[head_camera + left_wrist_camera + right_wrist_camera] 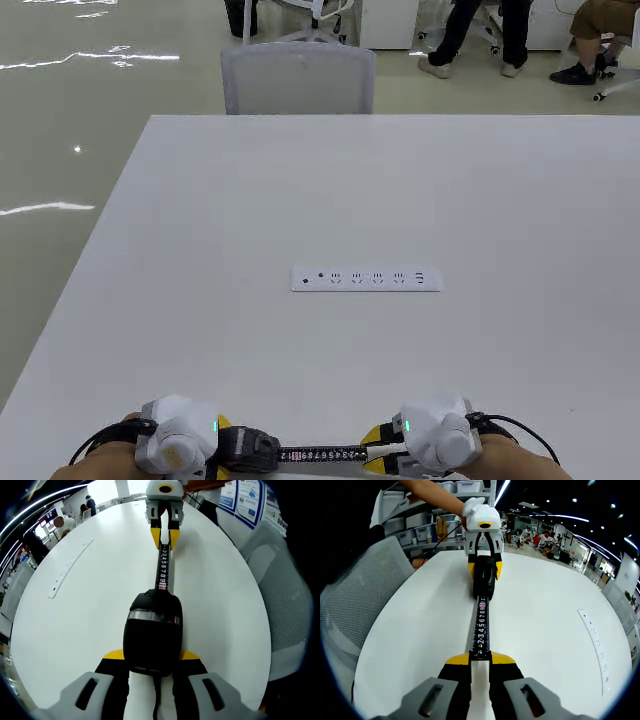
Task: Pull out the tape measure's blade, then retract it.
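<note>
Worktop, as I see it:
- Power strip: at centre, well ahead of both claws.
- Chair: behind the far edge, slightly left of centre.
- Tape case: near edge, between the jaws of my left claw.
- Blade: runs rightward from the case, its end between the jaws of my right claw.
- People: on the floor beyond the far right corner.

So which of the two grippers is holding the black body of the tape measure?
The left gripper, shut on the black case. The right gripper pinches only the end of the blade.
</note>
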A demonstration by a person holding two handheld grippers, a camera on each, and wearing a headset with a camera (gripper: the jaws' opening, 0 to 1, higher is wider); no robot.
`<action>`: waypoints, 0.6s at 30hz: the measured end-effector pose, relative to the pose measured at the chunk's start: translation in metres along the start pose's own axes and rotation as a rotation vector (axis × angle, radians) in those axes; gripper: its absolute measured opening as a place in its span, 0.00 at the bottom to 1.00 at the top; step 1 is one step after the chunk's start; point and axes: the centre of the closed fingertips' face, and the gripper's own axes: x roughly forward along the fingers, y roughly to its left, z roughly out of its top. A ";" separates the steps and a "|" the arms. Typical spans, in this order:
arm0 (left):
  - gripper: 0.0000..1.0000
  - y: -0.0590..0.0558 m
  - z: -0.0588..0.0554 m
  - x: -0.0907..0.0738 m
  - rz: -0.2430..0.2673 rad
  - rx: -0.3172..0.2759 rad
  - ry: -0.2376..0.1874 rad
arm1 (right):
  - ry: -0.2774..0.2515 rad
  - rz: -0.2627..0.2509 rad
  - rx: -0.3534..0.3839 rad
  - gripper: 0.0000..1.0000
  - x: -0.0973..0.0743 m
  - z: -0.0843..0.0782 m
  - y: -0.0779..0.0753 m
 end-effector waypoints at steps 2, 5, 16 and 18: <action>0.28 0.000 0.000 0.000 -0.001 0.000 -0.001 | 0.001 -0.001 -0.003 0.11 -0.001 0.000 0.000; 0.28 -0.001 0.002 0.000 -0.001 0.001 -0.001 | 0.000 -0.001 0.001 0.11 -0.002 -0.001 0.000; 0.28 -0.002 0.006 0.001 -0.005 0.009 0.001 | 0.003 -0.002 -0.003 0.11 -0.006 -0.004 0.002; 0.28 -0.002 0.006 0.001 -0.006 0.011 0.006 | 0.003 -0.002 -0.004 0.11 -0.006 -0.004 0.002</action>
